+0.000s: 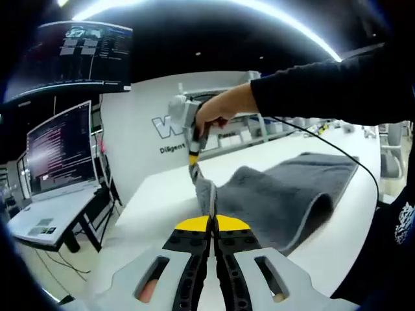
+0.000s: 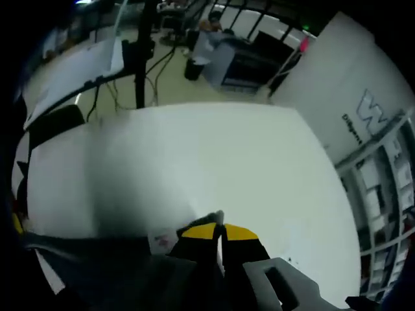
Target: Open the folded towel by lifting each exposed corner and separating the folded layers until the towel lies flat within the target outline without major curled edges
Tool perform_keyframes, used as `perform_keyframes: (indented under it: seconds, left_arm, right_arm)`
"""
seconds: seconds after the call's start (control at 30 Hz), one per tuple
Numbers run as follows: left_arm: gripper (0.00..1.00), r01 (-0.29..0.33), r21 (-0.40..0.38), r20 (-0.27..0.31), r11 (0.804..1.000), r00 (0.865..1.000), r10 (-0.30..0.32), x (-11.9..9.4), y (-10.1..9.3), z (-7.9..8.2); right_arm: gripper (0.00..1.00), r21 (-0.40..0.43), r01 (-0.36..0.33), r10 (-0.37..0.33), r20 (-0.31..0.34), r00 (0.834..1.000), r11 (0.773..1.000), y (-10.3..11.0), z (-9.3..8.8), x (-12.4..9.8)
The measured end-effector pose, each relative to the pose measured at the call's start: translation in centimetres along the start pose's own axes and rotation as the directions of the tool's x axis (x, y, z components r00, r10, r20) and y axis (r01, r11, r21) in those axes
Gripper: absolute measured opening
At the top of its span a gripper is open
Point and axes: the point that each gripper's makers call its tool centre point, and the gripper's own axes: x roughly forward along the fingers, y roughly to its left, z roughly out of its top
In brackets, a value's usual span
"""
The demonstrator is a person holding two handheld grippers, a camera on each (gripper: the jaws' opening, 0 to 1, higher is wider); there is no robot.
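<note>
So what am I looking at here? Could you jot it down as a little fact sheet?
Surface: white table
Item: grey towel, still folded, one corner lifted
Left gripper: shut on the towel's near corner
Right gripper: held in a person's hand, shut on the towel's edge
Background: laptop on a side desk

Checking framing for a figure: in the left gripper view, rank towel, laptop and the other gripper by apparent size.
1. towel
2. laptop, though distance makes this unsure
3. right gripper, clamped on the towel's corner
</note>
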Motion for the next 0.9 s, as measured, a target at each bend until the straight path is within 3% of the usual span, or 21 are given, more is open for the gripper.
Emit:
perform_keyframes:
  seconds: [0.37, 0.9]
  left_arm:
    - [0.0, -0.053, -0.024, -0.02, 0.998, 0.998, 0.053, -1.1, 2.2, -1.5]
    - [0.0, -0.13, -0.038, -0.073, 0.991, 0.989, 0.127, -2.6, 6.4, -3.9]
  right_arm:
    - [0.0, -0.055, -0.009, 0.012, 0.051, 0.999, 0.998, 2.6, 3.4, 1.9]
    - [0.0, -0.061, -0.056, 0.06, 0.076, 0.995, 0.997, 5.4, 7.6, 5.3]
